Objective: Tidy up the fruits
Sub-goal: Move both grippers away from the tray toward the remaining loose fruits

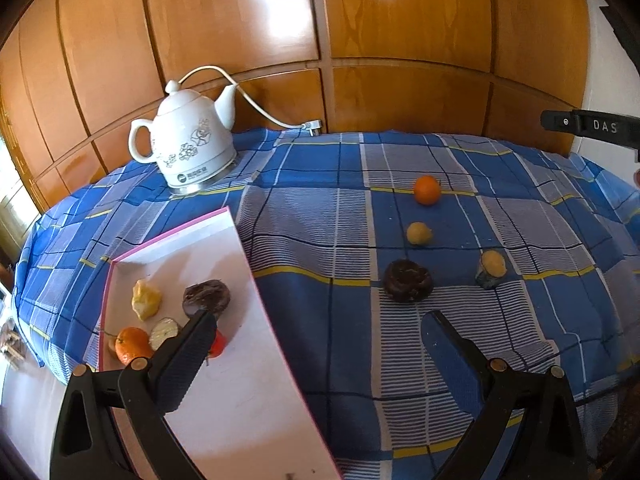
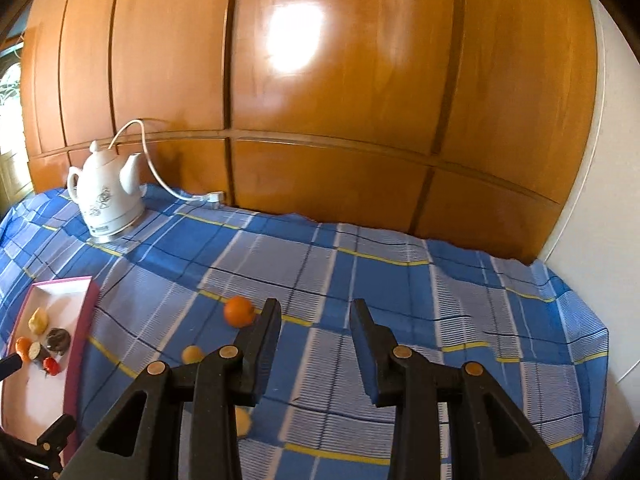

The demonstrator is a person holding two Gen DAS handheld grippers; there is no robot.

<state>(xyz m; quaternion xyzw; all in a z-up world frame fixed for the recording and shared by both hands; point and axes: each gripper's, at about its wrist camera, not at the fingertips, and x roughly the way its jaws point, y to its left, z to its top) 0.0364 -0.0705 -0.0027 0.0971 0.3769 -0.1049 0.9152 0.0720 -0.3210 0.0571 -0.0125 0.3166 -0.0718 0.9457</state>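
Fruits, some in the white tray with pink rim, others loose on the checked cloth.

In the shallow rectangular tray lie a lumpy yellow piece, a wrinkled dark brown fruit, a glossy tangerine, a cut pale half and a small red fruit. Loose on the blue, white and yellow plaid are a round orange, a small yellow ball, a rough dark fruit and a yellow-topped stub. Left gripper hangs released, one ribbed black finger over the tray, nothing between. Right gripper stands slightly parted above the cloth, empty. A white floral ceramic kettle with its cord sits before glossy wooden panelling.
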